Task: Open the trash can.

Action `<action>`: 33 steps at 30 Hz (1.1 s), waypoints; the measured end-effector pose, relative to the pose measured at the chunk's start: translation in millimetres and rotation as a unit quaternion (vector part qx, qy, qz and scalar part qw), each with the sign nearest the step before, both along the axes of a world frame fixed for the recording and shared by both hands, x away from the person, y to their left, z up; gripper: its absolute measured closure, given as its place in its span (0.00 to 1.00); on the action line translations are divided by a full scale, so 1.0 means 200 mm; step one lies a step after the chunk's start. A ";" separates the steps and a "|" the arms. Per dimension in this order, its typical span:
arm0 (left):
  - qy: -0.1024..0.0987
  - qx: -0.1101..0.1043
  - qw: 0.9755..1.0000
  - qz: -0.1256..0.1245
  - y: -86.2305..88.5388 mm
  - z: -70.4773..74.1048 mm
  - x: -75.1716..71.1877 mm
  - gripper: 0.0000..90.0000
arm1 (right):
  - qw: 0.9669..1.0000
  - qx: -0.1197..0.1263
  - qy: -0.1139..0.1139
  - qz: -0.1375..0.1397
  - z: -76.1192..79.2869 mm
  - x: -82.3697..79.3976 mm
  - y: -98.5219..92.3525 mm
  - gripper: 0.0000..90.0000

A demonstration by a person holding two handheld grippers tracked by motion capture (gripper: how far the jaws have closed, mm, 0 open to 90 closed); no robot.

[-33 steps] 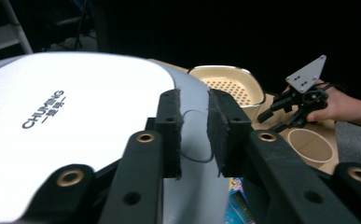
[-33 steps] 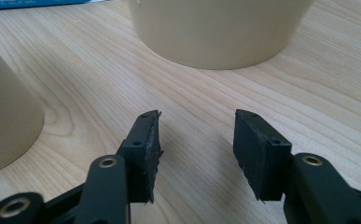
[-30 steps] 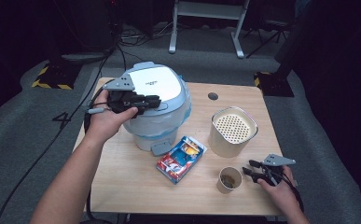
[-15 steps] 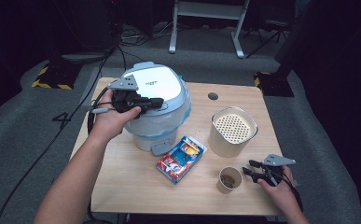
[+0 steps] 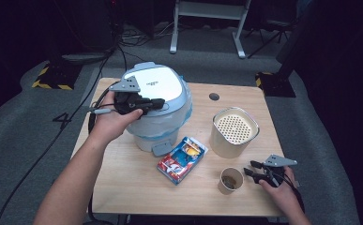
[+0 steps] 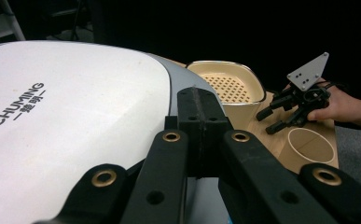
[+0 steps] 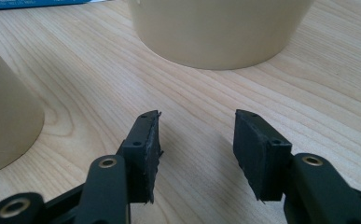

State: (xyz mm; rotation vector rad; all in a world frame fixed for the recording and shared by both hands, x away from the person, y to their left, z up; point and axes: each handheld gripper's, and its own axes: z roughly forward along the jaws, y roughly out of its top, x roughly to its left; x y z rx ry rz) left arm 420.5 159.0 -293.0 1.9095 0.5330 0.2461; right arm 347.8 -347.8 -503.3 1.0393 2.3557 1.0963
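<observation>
High view, cooker: the round white-lidded rice cooker with a grey-blue plastic body [image 5: 158, 82] stands at the far left of the pale wooden table [image 5: 123, 187].
High view, left gripper: the left gripper [image 5: 159, 103] lies across the near edge of the lid, tips pointing right and pressed together.
High view, right gripper: the right gripper [image 5: 249, 168] rests at the near right, just beside the brown paper cup [image 5: 230, 180] and well apart from the cooker.
High view, other things: a cream perforated-top container [image 5: 234, 129] stands right of the cooker, and a blue and red snack packet [image 5: 181, 159] lies in front of it.
Left gripper view, position: the left gripper [image 6: 196, 100] has its pads meeting flat with nothing between them, low over the cooker [image 6: 75, 107] lid's right rim.
Left gripper view, handling: the cooker looks bulky, rigid and probably heavy. Its glossy domed lid would likely slip under pads, so a rim, latch or handle seems the better hold.
Right gripper view, jaws: the right gripper [image 7: 197, 135] stands apart over bare wood, empty.
Right gripper view, surroundings: the paper cup [image 7: 5, 126] is at its left and the cream container [image 7: 215, 32] is ahead.
</observation>
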 end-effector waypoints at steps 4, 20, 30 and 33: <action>-0.002 0.011 1.000 0.007 -0.01 0.01 -0.01 1.00 | 1.000 0.000 0.000 0.000 0.00 0.00 0.00 0.57; -0.008 0.020 1.000 0.013 -0.04 0.02 -0.04 0.97 | 1.000 0.001 0.001 0.001 0.00 0.00 0.00 0.57; -0.018 -0.008 1.000 0.003 -0.11 0.00 -0.18 0.55 | 1.000 0.000 0.000 -0.001 0.00 0.00 0.00 0.57; -0.017 -0.002 1.000 -0.005 -0.12 -0.02 -0.23 0.54 | 1.000 0.000 0.000 -0.002 0.00 0.01 0.00 0.57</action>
